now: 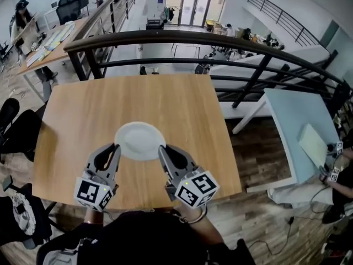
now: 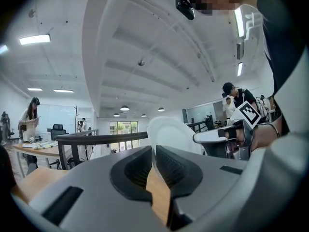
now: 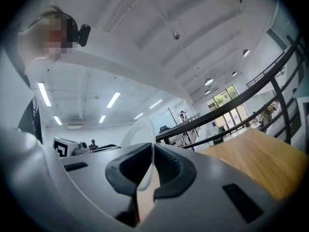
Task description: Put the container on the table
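Note:
A round white container [image 1: 139,141] hangs just above the near half of the wooden table [image 1: 138,95], gripped from both sides. My left gripper [image 1: 116,148] is shut on its left rim and my right gripper [image 1: 164,149] is shut on its right rim. In the left gripper view the container [image 2: 171,132] rises thin and white from between the dark pads [image 2: 133,170], with the other gripper beyond it. The right gripper view shows the container's rim [image 3: 140,132] pinched between that gripper's pads [image 3: 166,166]. Whether the container's underside touches the table is hidden.
A black railing [image 1: 182,37] runs just past the table's far edge. A light blue table [image 1: 292,131] stands to the right across a gap. Black chairs [image 1: 11,126] sit at the left. Desks with people [image 1: 25,15] lie further back.

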`<state>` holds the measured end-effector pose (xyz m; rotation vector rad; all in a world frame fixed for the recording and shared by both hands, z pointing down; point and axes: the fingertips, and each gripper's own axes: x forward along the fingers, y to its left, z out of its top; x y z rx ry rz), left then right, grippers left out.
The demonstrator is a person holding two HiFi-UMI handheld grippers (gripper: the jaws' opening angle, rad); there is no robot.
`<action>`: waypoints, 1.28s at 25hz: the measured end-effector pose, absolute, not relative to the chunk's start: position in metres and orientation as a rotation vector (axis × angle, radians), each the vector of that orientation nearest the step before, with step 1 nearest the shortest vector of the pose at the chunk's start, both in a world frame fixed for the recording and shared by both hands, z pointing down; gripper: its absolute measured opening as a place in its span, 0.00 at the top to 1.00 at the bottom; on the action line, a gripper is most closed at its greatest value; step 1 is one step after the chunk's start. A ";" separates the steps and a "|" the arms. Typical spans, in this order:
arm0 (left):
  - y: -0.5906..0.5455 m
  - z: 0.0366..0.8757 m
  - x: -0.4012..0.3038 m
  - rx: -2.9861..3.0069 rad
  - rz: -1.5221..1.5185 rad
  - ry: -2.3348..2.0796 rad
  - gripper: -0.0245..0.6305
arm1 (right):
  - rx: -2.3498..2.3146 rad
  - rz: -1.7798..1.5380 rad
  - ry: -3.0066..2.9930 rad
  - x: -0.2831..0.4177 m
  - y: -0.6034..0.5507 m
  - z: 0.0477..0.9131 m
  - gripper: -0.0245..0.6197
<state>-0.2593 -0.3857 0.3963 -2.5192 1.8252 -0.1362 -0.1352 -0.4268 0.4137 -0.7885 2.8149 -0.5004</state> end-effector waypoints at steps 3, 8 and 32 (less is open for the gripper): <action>-0.401 0.406 -0.266 -2.563 -0.146 1.804 0.91 | -0.840 -0.519 2.817 -0.142 -0.441 0.422 0.92; -0.425 0.423 -0.276 -2.625 -0.153 1.773 0.91 | -0.913 -0.549 2.826 -0.150 -0.459 0.438 0.92; -0.484 0.502 -0.318 -2.851 -0.198 1.710 0.91 | -1.147 -0.813 2.878 -0.189 -0.506 0.509 0.92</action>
